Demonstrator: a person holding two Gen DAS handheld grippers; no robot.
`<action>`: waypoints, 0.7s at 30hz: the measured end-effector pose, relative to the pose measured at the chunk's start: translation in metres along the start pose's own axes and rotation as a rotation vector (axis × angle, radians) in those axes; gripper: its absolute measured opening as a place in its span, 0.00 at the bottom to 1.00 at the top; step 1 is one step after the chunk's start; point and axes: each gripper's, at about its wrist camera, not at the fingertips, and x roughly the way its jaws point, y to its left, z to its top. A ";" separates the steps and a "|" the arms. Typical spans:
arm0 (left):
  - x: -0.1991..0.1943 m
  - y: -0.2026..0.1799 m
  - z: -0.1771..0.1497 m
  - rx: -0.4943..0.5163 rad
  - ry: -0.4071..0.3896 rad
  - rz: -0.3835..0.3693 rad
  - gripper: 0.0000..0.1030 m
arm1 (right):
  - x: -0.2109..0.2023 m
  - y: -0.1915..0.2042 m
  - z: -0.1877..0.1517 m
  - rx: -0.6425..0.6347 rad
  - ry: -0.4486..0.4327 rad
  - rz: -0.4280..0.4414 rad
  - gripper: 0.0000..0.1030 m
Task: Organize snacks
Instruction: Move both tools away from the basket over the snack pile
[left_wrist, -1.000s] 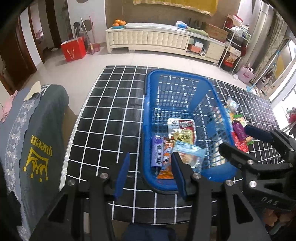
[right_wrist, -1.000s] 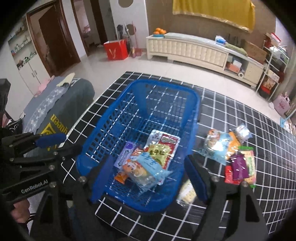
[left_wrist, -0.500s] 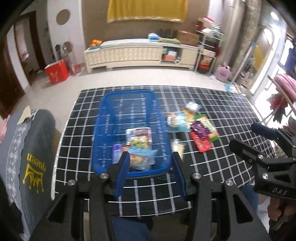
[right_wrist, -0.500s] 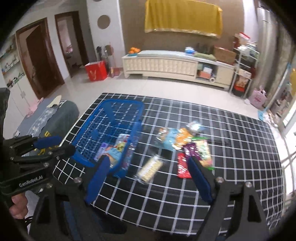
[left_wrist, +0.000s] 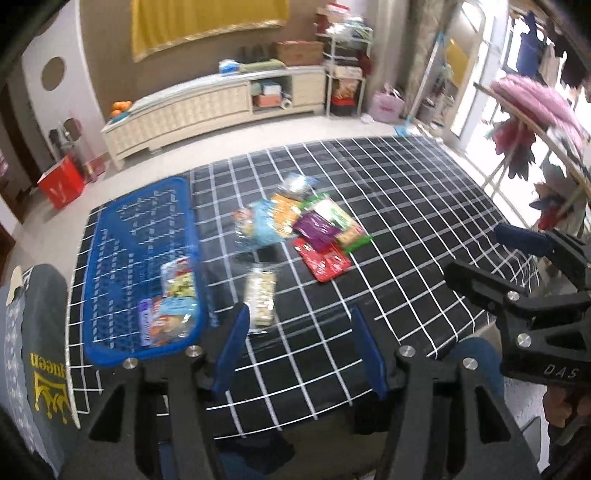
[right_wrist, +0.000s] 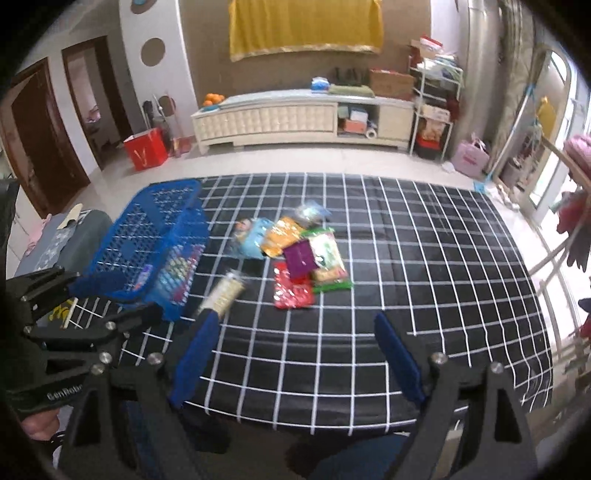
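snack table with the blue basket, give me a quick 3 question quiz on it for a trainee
1. True or false: the blue basket already holds some snack packets.
2. Multiple choice: the purple packet lies A) inside the basket, B) in the pile on the checked tablecloth, C) on the floor.
3. Short answer: is the left gripper or the right gripper carrying a snack?

Key
1. True; several packets lie at its near end.
2. B; it overlaps the red packet and the green-edged packet.
3. Neither; both are open and empty, held above the table's near edge.
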 end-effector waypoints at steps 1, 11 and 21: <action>0.009 -0.004 0.000 0.008 0.015 -0.004 0.54 | 0.006 -0.005 -0.002 0.007 0.008 -0.005 0.86; 0.097 -0.032 -0.017 0.141 0.124 0.074 0.61 | 0.067 -0.041 -0.026 0.070 0.120 -0.017 0.86; 0.163 0.002 -0.017 0.055 0.207 0.085 0.61 | 0.118 -0.047 -0.034 0.088 0.216 0.000 0.86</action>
